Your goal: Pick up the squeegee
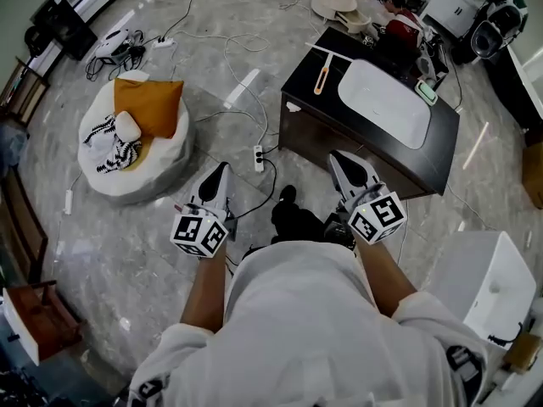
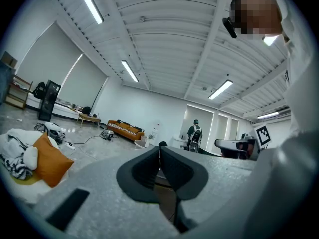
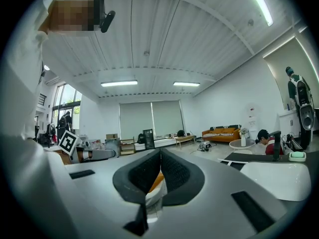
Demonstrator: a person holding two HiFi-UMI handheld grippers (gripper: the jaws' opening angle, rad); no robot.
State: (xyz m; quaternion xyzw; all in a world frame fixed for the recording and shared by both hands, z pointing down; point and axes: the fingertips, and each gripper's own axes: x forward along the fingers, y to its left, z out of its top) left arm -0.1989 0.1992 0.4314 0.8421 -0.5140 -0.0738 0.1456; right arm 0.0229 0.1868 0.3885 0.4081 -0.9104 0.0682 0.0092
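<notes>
Both forearms reach forward at centre frame. The left hand-held gripper (image 1: 222, 170) and right hand-held gripper (image 1: 338, 156) point level, jaws closed and empty, apart from the squeegee (image 1: 321, 76) on the dark surface (image 1: 307, 93).

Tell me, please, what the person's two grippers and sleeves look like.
The left claw and right claw are tapered grey bodies with black ribbed pads, backed by white cubes of black square markers. The person wears a white top, forearms bare.

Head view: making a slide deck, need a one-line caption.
Left gripper and right gripper, both shut, held short of the dark table where the squeegee lies.
</notes>
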